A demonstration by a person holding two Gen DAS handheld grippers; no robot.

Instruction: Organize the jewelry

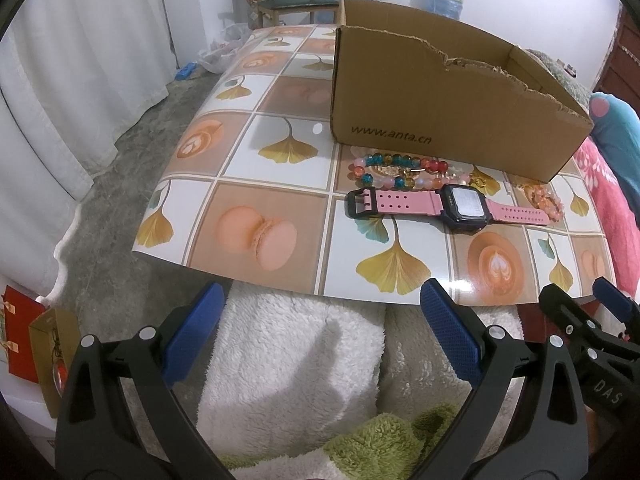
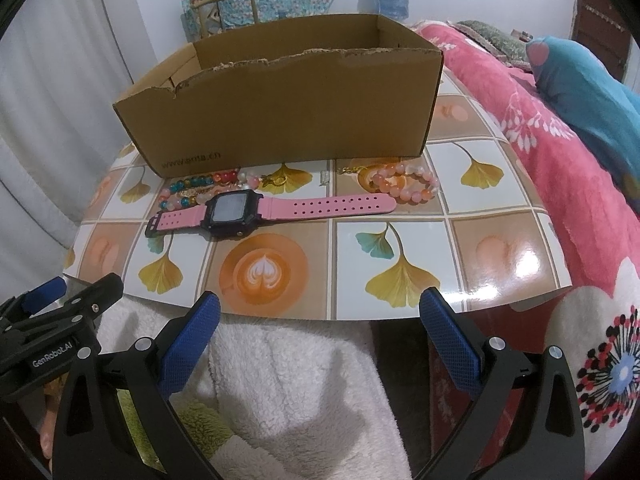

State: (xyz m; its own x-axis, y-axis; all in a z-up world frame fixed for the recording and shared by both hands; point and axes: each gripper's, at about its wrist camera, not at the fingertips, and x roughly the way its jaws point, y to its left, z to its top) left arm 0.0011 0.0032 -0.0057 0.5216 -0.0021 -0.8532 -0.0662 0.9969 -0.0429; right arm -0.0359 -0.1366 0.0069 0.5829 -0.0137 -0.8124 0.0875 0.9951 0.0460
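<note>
Both claws, the left claw (image 1: 320, 336) and the right claw (image 2: 320, 336), are spread wide and hold nothing. The pink watch (image 2: 230, 212) lies on the bench (image 2: 500, 264), at six o'clock from the box (image 2: 280, 112). Pinch its strap gently, then lift it over the torn wall.

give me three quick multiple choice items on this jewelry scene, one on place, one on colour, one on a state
1. Where does the watch lie?
A. inside the cardboard box
B. on the table in front of the cardboard box
C. on the pink blanket

2. What colour is the watch strap?
A. pink
B. green
C. white

3. How do the right gripper and left gripper stand?
A. both shut on bracelets
B. one holds the watch
C. both open, holding nothing

Answers: 1 B, it lies flat on the patterned table beside the beaded bracelets. 2 A, the band shows pink either side of the dark case. 3 C, the blue fingers stand wide apart short of the table.
</note>
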